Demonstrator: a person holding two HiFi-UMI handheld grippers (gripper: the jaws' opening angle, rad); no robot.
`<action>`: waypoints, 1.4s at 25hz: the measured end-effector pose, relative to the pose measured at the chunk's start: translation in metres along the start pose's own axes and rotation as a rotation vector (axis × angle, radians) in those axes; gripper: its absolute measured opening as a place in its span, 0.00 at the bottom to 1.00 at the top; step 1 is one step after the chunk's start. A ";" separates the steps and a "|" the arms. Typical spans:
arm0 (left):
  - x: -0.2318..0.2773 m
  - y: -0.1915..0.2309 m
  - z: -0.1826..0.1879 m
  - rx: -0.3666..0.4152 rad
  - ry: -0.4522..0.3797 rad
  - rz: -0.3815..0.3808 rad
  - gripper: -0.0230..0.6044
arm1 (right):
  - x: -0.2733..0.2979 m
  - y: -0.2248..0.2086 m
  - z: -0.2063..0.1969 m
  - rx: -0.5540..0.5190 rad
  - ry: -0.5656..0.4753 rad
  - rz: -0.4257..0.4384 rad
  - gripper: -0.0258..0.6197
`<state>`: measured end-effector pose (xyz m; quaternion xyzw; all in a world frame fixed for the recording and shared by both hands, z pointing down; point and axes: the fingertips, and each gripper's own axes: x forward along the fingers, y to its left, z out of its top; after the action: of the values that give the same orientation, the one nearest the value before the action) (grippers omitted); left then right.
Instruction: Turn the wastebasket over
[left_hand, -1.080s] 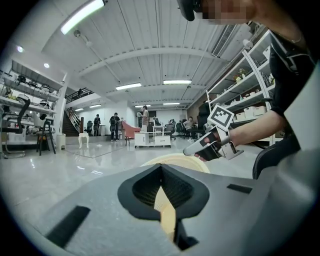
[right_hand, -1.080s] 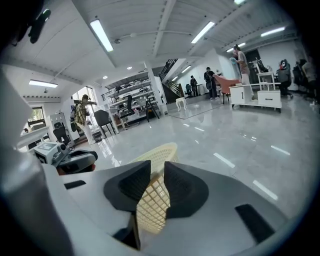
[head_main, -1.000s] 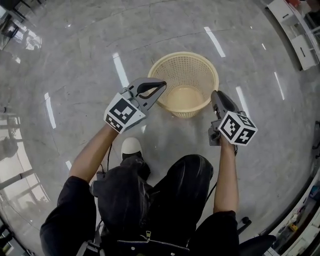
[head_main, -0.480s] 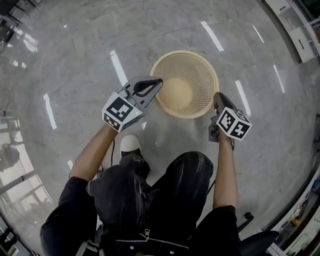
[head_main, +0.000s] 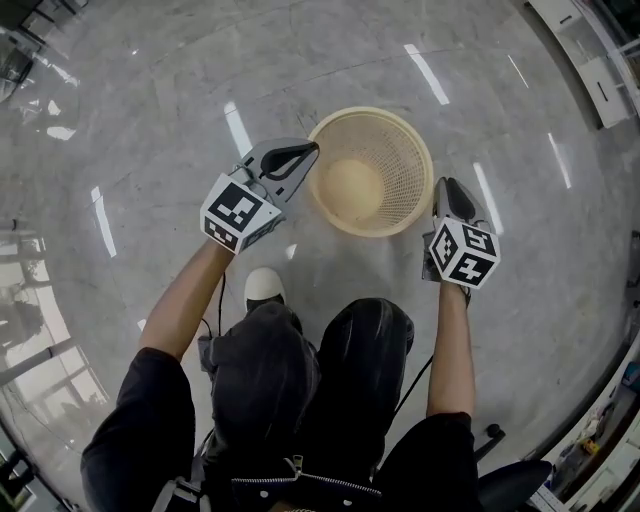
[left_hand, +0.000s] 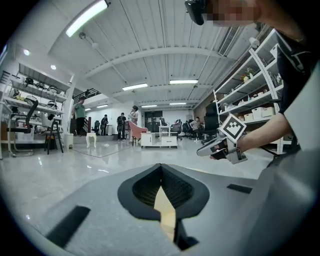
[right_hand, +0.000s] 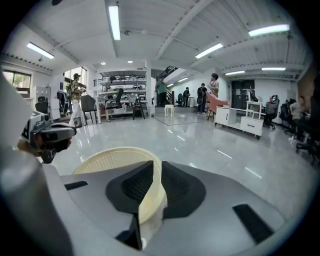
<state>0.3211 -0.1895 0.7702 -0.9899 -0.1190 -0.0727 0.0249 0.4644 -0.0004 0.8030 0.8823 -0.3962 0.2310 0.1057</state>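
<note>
glossy floor (head_main: 150, 120) beneath, nothing to stop a roll. wastebasket (head_main: 375, 170) at upper centre of the head view, mouth up, pinched at opposite rims. left hand-held gripper (head_main: 310, 150) clamped tight on the left rim; right hand-held gripper (head_main: 447, 185) just closing onto the right rim, pads against it. judged risk: thin rim flexing, slipping free mid-flip if rotated unevenly.

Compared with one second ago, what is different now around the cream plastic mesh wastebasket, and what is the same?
The fingers of the right gripper have just been closing and now clamp the right rim of the round cream plastic mesh wastebasket, which has tipped a little. Unchanged: the left gripper stays shut on the left rim, and the wastebasket is still open side up.
</note>
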 end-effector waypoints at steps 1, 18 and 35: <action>0.001 0.003 0.007 0.002 0.000 0.012 0.05 | -0.002 0.003 0.007 -0.018 0.007 0.000 0.13; -0.044 0.009 0.267 0.007 0.041 0.008 0.05 | -0.148 0.097 0.245 -0.051 -0.145 0.061 0.06; -0.189 -0.091 0.624 -0.089 -0.003 0.102 0.05 | -0.460 0.149 0.525 -0.045 -0.236 0.101 0.06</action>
<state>0.2035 -0.1041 0.1285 -0.9949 -0.0649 -0.0751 -0.0157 0.2565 0.0060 0.1200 0.8798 -0.4547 0.1218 0.0665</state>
